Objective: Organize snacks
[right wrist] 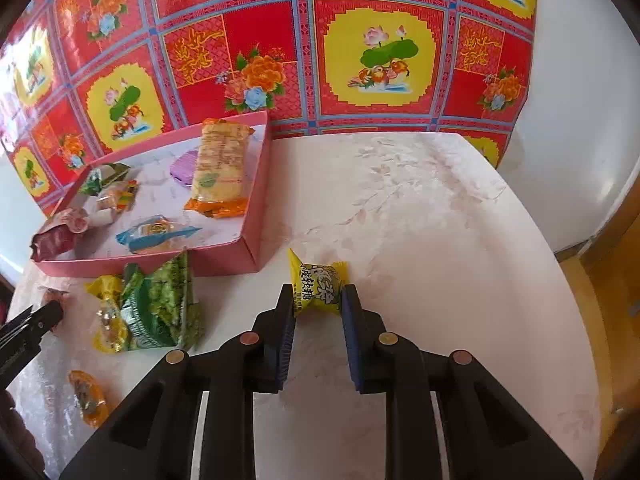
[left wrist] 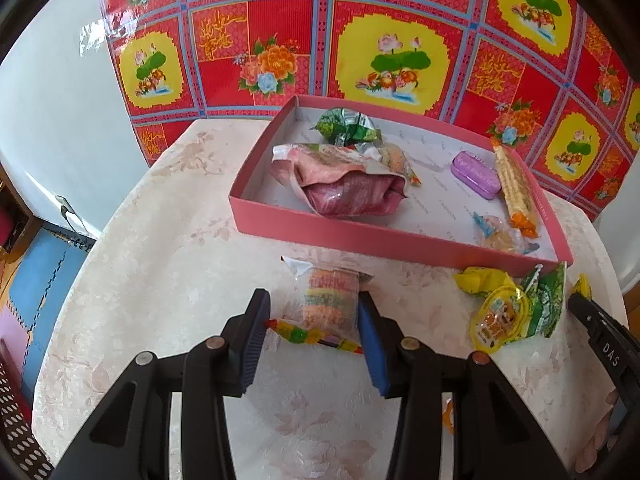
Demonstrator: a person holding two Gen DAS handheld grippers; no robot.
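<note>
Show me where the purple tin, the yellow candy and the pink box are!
purple tin (left wrist: 476, 174), left wrist view, middle of its lid.
yellow candy (right wrist: 317, 289), right wrist view, wrapper's printed middle, between the right tongs.
pink box (left wrist: 360, 236), left wrist view, its near outer wall.

The left gripper (left wrist: 312, 344) and right gripper (right wrist: 318, 328) are matte black plastic, each with 2 ribbed blue pads and 4 round metal rivets; one carries white "DAS" lettering.
</note>
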